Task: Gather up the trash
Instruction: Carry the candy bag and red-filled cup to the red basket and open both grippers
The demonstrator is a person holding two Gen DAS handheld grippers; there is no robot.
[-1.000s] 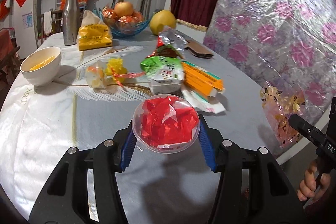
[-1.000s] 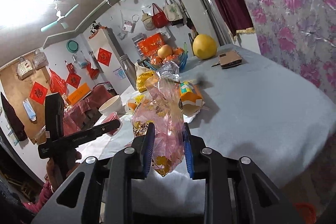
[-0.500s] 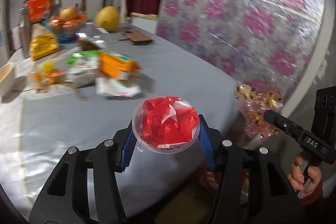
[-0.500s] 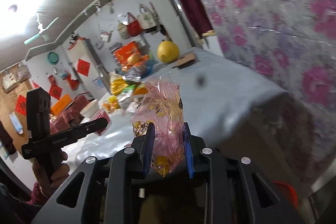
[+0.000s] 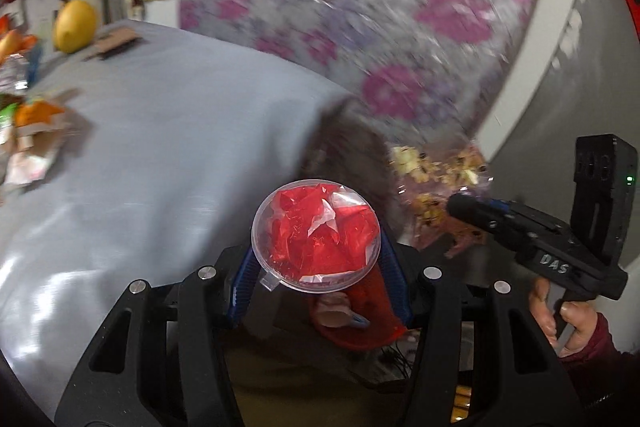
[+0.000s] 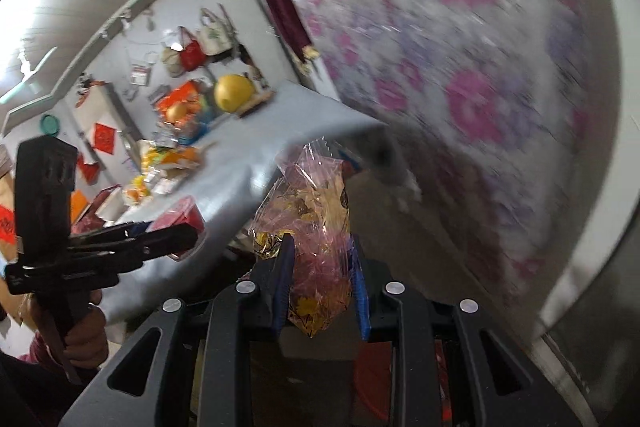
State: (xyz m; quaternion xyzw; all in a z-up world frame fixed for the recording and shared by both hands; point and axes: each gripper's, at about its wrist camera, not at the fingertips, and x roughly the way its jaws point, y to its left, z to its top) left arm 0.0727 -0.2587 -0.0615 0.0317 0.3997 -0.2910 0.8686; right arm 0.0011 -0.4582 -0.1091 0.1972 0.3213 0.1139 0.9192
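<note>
My left gripper (image 5: 316, 275) is shut on a clear round plastic cup (image 5: 316, 235) stuffed with red wrapper, held past the table's near edge. My right gripper (image 6: 320, 291) is shut on a crumpled pink and gold plastic bag (image 6: 316, 227), also off the table edge. The right gripper with its bag (image 5: 436, 183) shows at the right of the left wrist view. The left gripper with its cup (image 6: 180, 223) shows at the left of the right wrist view. A red bin (image 5: 360, 323) lies below the cup, partly hidden.
The grey-clothed table (image 5: 168, 131) carries more wrappers (image 5: 36, 131), a yellow pomelo (image 5: 76, 25), a brown wallet (image 5: 116, 43) and a fruit bowl (image 6: 188, 111) at its far side. A floral covered wall (image 5: 380, 7) stands to the right.
Both grippers have swung right and down, off the table edge, each still holding its item. The red bin has come into view below the cup.
</note>
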